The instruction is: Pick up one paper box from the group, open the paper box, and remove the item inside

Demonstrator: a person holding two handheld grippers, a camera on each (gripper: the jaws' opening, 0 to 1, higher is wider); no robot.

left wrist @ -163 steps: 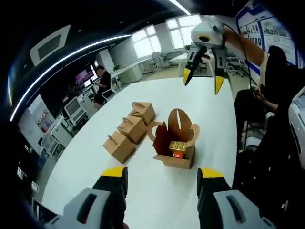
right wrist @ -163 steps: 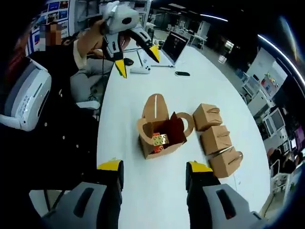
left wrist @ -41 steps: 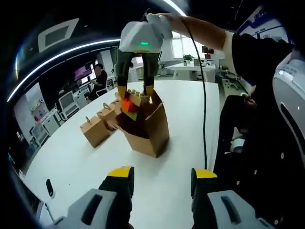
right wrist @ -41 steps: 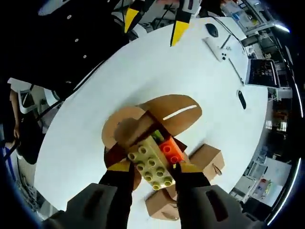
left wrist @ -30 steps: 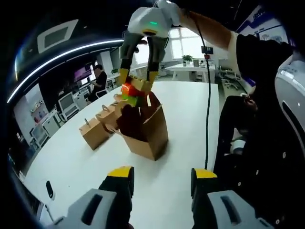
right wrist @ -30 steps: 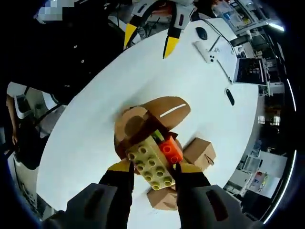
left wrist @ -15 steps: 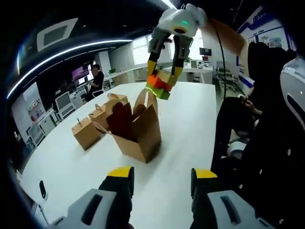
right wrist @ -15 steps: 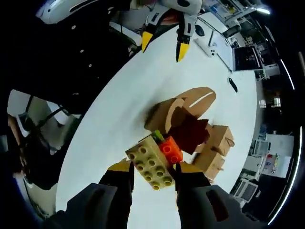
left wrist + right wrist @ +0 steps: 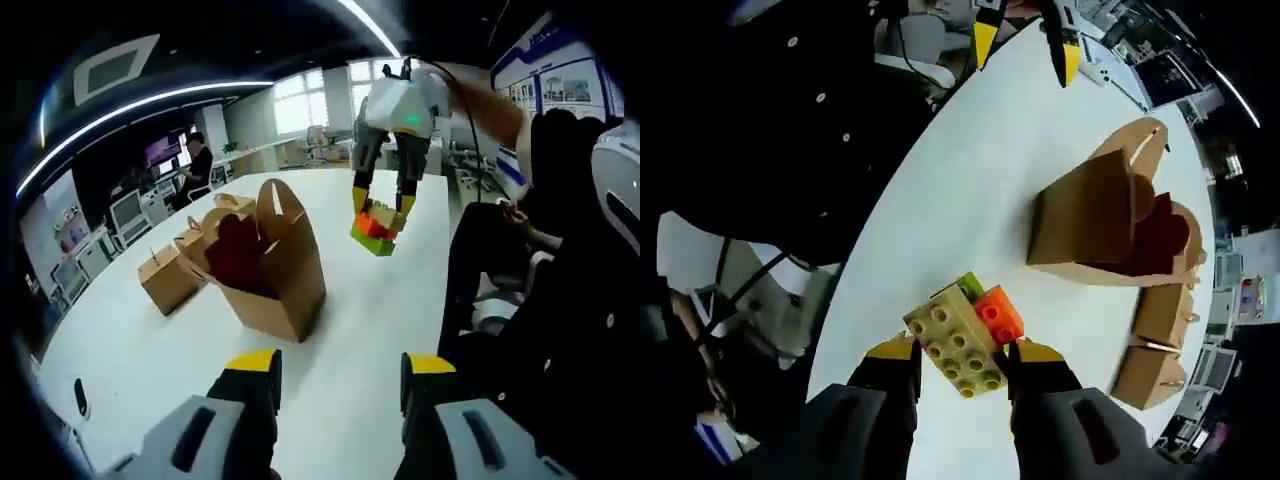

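Bricks (image 9: 960,338) now clear of box (image 9: 1102,215), between fingers (image 9: 894,352).

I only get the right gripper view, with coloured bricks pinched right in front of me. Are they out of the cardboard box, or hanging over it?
Observer: Out. In the left gripper view the right tool holds the toy bricks clear of the open box, off to its side and over bare table.
Operator: Does that tool have any light on it?
Observer: Yes, a small green light glows on its body.
Operator: Is anyone else in the room?
Observer: A person in dark clothes stands by the desks beyond the table.
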